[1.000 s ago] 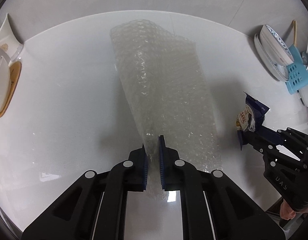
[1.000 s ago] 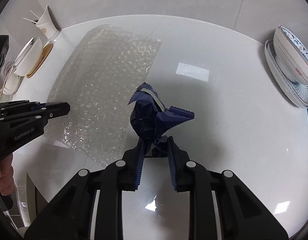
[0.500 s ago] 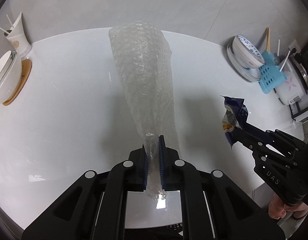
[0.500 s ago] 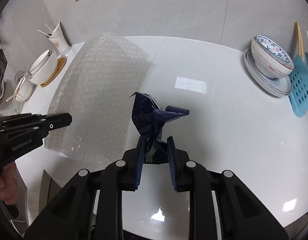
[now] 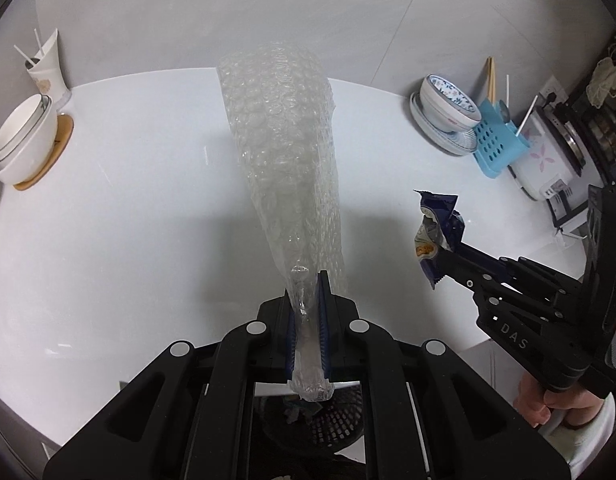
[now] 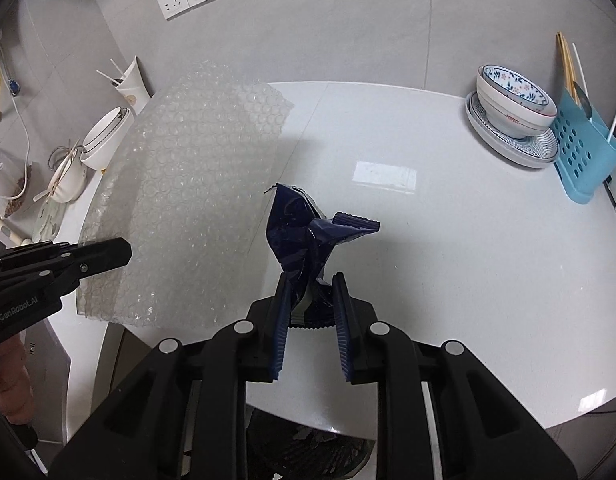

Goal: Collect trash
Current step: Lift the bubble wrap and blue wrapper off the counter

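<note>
Left gripper [image 5: 308, 292] is clamped on the near end of the bubble wrap [image 5: 284, 152], jaws nearly together with the film pinched between the blue pads. The sheet is lifted clear of the white table [image 5: 108, 220], and its long axis runs from the jaws toward 12 o'clock in the left wrist view, rising and widening away from the claw. Right gripper [image 6: 310, 288] is narrow too, closed on the crumpled dark blue snack wrapper [image 6: 308, 232], which sticks up toward 12 o'clock from its fingers. From the left camera the right gripper [image 5: 440, 256] with the wrapper [image 5: 438, 224] sits at 3 o'clock, near but not touching the bubble wrap. From the right camera the left gripper [image 6: 108, 252] comes in at 9 o'clock with the sheet [image 6: 188, 184] hanging broadside. Key relation: a black mesh bin [image 5: 332, 420] shows below the table edge at 6 o'clock in both views [image 6: 308, 452], directly under and behind both claws, so the drop target lies back toward the person, not forward. Both loads look ready to dump. My read: the right hand is the easier drop, small and compact. The bubble wrap is long, so its far end likely needs swinging down or it drapes over the bin rim. Bowls [image 5: 24, 140], the cup of straws [image 5: 48, 68] and the blue caddy [image 5: 498, 140] are well apart at the table's rim.
</note>
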